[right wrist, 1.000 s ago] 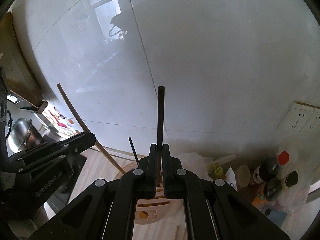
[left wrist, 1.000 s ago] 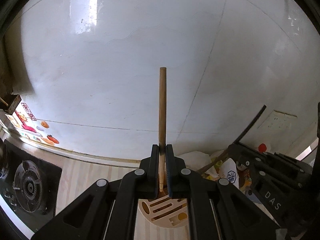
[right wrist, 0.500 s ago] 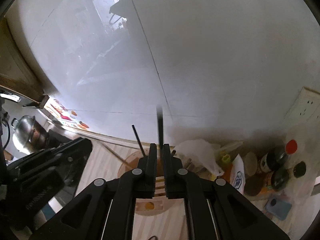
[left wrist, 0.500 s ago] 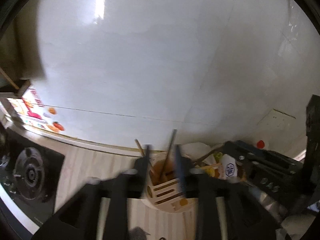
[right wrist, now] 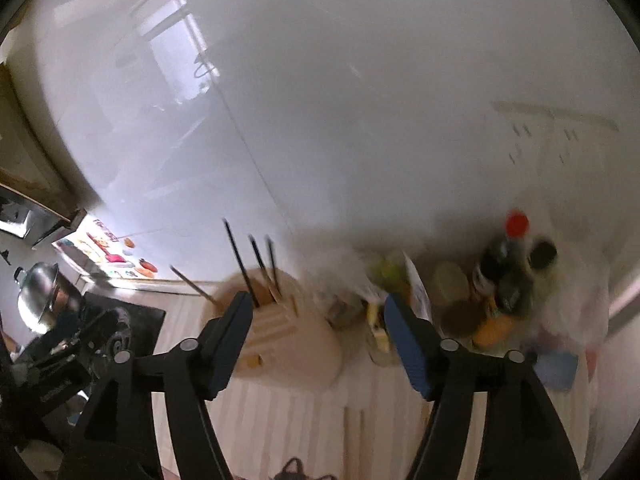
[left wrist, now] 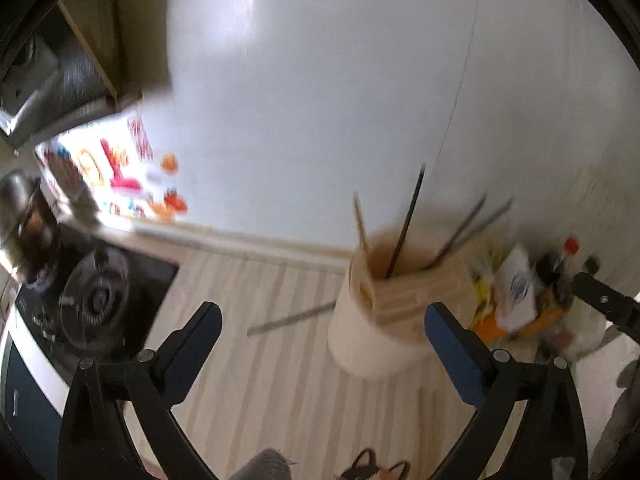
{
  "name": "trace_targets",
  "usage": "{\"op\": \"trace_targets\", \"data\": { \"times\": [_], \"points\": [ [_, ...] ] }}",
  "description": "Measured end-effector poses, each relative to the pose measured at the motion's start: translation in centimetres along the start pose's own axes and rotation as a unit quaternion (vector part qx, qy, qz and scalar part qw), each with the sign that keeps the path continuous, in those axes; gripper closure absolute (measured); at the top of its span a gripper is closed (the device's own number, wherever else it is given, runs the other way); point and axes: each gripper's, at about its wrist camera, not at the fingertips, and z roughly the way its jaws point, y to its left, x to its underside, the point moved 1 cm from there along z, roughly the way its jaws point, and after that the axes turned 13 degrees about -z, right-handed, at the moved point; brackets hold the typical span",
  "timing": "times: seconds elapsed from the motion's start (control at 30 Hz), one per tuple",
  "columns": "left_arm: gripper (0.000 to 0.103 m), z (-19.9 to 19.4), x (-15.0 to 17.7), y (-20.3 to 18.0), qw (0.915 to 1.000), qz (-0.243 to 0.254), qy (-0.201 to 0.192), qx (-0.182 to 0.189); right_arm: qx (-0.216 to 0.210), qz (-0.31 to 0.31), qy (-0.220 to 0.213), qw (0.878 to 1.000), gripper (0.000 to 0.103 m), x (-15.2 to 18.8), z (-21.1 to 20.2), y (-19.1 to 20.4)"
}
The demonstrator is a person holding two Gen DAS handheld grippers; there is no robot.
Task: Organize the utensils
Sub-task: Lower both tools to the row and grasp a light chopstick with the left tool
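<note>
Left gripper (left wrist: 322, 320): fingers spread wide, nothing between them.
Right gripper (right wrist: 318, 312): fingers spread wide, nothing between them.
Utensil holder (left wrist: 384, 312): cream, upright on the bench (left wrist: 260, 380), near the wall.
Chopsticks (left wrist: 406, 220): several dark and wooden sticks stand tilted in the holder.
Stove (left wrist: 92, 292): left of the holder, well apart.
Bottles (right wrist: 508, 264): right of the holder, blurred.
</note>
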Motion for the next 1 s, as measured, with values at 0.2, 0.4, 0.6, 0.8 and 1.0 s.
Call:
{"op": "trace_targets", "data": {
  "times": [0.2, 0.4, 0.6, 0.8, 1.0],
  "points": [
    [0.0, 3.8, 6.7, -0.7, 0.9972, 0.021, 0.065, -0.031, 0.024, 0.034, 0.042, 0.998, 0.027, 7.7, 2.2, -3.2],
    [0.0, 7.7, 12.9, -2.4, 0.9879, 0.029, 0.143, -0.053, 0.021, 0.083, 0.139, 0.987, 0.042, 15.8, 5.8, -6.8],
    [0.017, 11.5, 17.8, -5.9, 0.9767, 0.044, 0.205, -0.043, 0.022, 0.119, 0.206, 0.971, 0.078, 22.8, 7.5, -10.7],
    [0.054, 15.4, 20.8, -9.1, 0.9622, 0.07, 0.259, -0.046, 0.025, 0.135, 0.232, 0.963, 0.079, 26.4, 8.0, -13.7],
    [0.076, 17.2, 22.5, -10.8, 0.9571, 0.096, 0.264, -0.072, 0.025, 0.146, 0.243, 0.959, 0.079, 28.2, 8.6, -15.9]
  ]
}}
